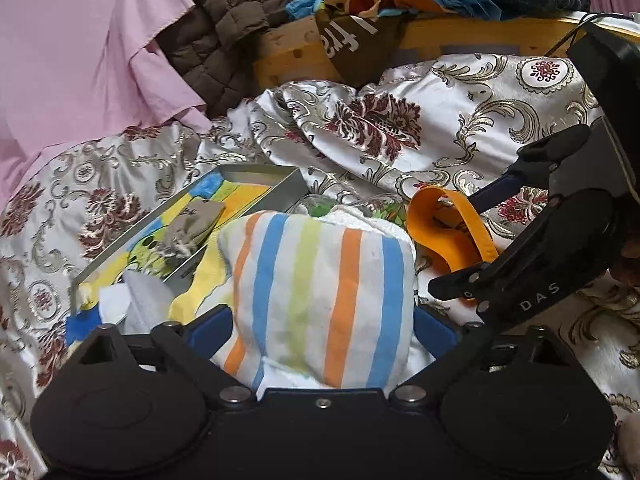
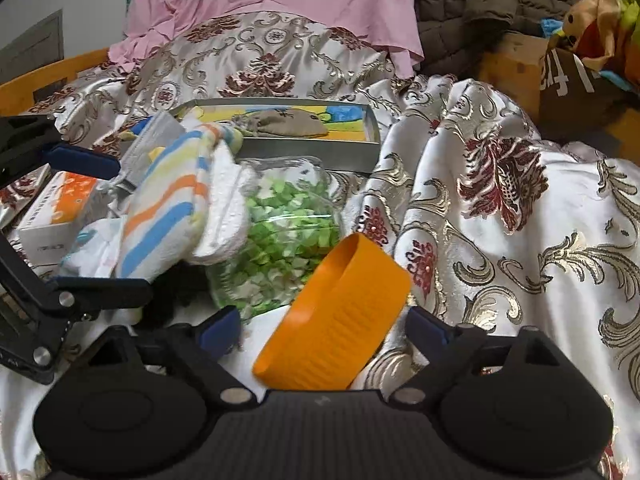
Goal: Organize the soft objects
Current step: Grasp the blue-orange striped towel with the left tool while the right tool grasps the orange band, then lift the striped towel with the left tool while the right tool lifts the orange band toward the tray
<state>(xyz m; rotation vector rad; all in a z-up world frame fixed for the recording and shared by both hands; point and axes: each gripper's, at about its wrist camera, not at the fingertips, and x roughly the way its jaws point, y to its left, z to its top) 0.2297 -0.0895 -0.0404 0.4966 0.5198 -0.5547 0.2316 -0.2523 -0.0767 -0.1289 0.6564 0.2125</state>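
A striped towel (image 1: 320, 300) with orange, blue and green bands lies bunched between the fingers of my left gripper (image 1: 324, 330), which are closed against its sides. It also shows in the right wrist view (image 2: 168, 216), with the left gripper (image 2: 104, 224) around it. An orange band (image 2: 340, 316) sits between the fingers of my right gripper (image 2: 324, 326), which press on it. The band (image 1: 444, 232) and right gripper (image 1: 472, 240) show at the right of the left wrist view.
A grey tray (image 1: 276, 196) holds a colourful picture and a small beige pouch (image 1: 192, 228). A clear bag of green pieces (image 2: 280, 232) lies by the towel. A white box (image 2: 56, 216) sits left. Floral bedspread (image 1: 460, 120), pink cloth (image 1: 80, 60), brown jacket (image 1: 224, 20).
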